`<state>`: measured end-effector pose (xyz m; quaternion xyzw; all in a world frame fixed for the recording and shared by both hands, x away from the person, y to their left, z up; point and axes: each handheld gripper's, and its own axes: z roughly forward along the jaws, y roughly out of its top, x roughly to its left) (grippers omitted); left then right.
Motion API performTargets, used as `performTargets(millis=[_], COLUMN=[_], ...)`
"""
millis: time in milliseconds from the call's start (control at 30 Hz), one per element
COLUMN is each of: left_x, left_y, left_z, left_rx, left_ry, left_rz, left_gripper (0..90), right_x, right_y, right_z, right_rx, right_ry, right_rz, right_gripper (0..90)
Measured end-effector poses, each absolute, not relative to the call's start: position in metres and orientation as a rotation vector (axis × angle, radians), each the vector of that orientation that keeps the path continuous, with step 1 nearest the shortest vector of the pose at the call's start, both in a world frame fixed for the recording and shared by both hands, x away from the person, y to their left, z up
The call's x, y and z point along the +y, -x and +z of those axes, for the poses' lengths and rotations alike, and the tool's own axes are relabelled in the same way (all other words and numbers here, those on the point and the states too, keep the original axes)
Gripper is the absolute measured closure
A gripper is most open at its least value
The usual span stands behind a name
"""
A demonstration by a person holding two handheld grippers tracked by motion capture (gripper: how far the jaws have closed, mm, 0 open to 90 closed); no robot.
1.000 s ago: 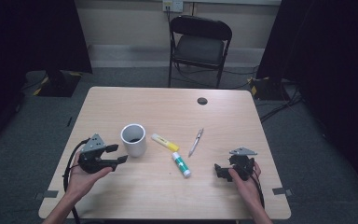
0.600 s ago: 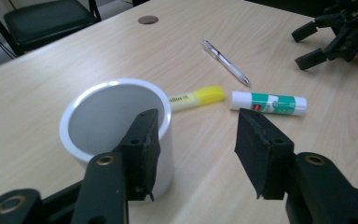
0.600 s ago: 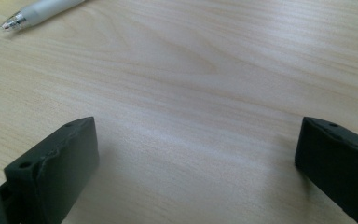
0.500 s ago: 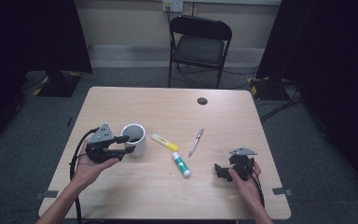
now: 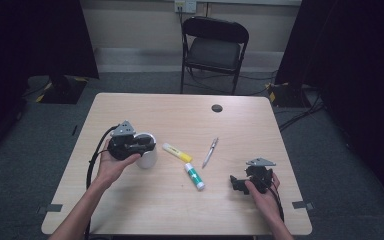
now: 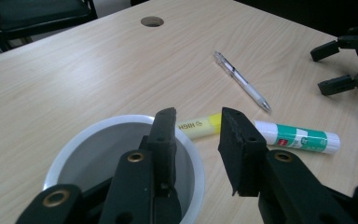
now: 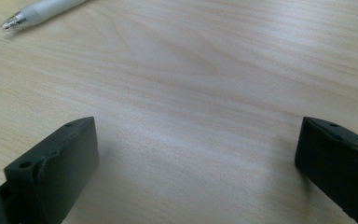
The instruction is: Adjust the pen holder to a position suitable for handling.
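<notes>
A white cup stands on the left half of the table. My left gripper reaches over its rim. In the left gripper view one jaw of the left gripper hangs inside the cup and the other outside, with the wall between them. The jaws have just been closing, and a gap still shows on both sides of the wall. A yellow highlighter, a green glue stick and a pen lie mid-table. My right gripper rests open at the front right, with bare wood between its jaws.
A round cable hole sits near the table's far edge, and a black folding chair stands behind it. The left gripper's cable loops off the table's left side. The pen's tip lies just ahead of the right gripper.
My left gripper has moved right from beside the cup to over its rim, and its jaws have narrowed. The right hand has stayed still.
</notes>
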<state>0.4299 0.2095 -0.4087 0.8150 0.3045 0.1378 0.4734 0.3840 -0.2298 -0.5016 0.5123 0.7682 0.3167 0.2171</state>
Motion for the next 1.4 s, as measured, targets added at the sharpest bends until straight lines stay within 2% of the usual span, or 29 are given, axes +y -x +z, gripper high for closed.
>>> performTargets(millis=[300,400,533,633,967,1133,1400], left_x=[0.207,0.209,0.21,0.208,0.206,0.207,0.203], left_y=[-0.433,-0.434,-0.435,-0.434,-0.434,-0.433,-0.429], left_z=[-0.421,-0.423,-0.425,-0.426,-0.431,-0.43,-0.43], left_rx=[0.748,0.749,0.74,0.729,0.736,0.729,0.716], left_ry=[-2.093,-2.086,-2.067,-2.079,-2.113,-2.13,-2.121], left_rz=[0.351,0.361,0.32,0.334,0.314,0.341,0.303], left_gripper=[70.0,68.9,70.9,75.5,78.5,79.4,79.8], right_x=[-0.23,-0.23,-0.23,-0.23,-0.23,-0.23,-0.23], right_y=[-0.384,-0.384,-0.384,-0.384,-0.384,-0.384,-0.384], right_z=[-0.502,-0.502,-0.502,-0.502,-0.502,-0.502,-0.502], right_rx=[2.128,2.128,2.128,2.128,2.128,2.128,2.128], right_ry=[-1.419,-1.419,-1.419,-1.419,-1.419,-1.419,-1.419], right_rz=[0.877,0.877,0.877,0.877,0.877,0.877,0.877], right_gripper=[0.0,0.0,0.0,0.0,0.0,0.0,0.0])
